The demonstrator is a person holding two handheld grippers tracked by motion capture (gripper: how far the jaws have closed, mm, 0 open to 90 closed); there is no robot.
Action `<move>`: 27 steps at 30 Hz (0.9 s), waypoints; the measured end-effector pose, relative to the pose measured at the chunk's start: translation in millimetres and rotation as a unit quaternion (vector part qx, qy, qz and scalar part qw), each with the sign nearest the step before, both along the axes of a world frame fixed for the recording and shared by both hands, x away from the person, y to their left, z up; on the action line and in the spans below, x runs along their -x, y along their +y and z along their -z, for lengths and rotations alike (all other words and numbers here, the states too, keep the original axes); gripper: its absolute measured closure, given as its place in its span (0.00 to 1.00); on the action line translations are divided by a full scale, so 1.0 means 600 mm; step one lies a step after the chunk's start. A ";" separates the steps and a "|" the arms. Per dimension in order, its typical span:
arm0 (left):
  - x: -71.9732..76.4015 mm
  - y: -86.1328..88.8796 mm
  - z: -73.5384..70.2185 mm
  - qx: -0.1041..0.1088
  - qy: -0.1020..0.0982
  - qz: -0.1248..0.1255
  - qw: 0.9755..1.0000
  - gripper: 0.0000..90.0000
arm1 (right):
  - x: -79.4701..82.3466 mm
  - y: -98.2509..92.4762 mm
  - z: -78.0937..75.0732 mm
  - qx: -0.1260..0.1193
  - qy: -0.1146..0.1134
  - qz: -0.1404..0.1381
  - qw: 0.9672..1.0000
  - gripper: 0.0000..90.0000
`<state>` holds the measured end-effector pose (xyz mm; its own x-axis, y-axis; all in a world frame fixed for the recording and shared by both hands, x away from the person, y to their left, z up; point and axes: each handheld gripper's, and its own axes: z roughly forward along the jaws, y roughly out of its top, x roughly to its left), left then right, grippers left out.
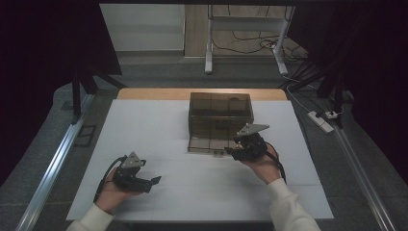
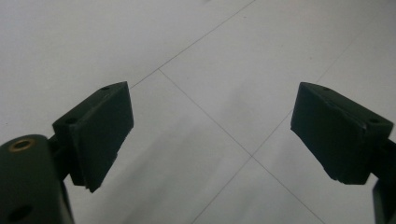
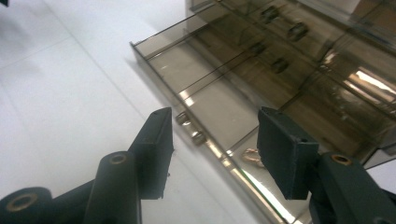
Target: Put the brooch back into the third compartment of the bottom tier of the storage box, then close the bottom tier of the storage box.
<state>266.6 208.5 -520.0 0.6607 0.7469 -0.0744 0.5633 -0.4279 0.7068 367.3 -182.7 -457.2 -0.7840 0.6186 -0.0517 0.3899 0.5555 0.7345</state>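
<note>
A smoky see-through drawer box [image 1: 220, 111] stands at the middle back of the white table [image 1: 159, 125]. Its bottom drawer [image 1: 206, 144] is pulled out toward me. My right gripper [image 1: 231, 152] hovers at the drawer's front right, open. In the right gripper view the open gripper [image 3: 215, 140] straddles the drawer's front wall, close to two small knobs [image 3: 190, 129] on it; the drawer [image 3: 196, 84] looks empty. My left gripper [image 1: 155, 181] is held low over the table's near left, open. Between its fingers [image 2: 100, 133] there is just bare table [image 2: 210, 56].
A wooden strip [image 1: 144, 93] edges the table's far side. Metal rails [image 1: 53, 163] run along the floor on both sides. A power strip [image 1: 321, 120] with cables lies on the floor at the right. Desk legs [image 1: 209, 53] stand beyond the table.
</note>
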 end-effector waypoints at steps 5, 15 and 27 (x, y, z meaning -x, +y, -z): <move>0.001 -0.001 0.000 -0.001 0.001 0.000 1.000 0.14 | 0.010 0.005 0.006 0.003 0.001 -0.008 1.000 0.51; 0.001 -0.001 0.000 -0.001 -0.001 0.000 1.000 0.14 | 0.018 0.019 0.017 0.012 0.008 -0.021 1.000 0.50; 0.000 -0.001 0.000 -0.002 0.000 0.002 1.000 0.14 | 0.018 0.027 0.029 0.027 0.020 -0.023 0.999 0.50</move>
<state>266.5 208.0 -520.1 0.6631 0.7451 -0.0712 0.5615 -0.4322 0.7057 356.5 -166.5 -474.9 -0.8135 0.5792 -0.0526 0.3913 0.6120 0.6873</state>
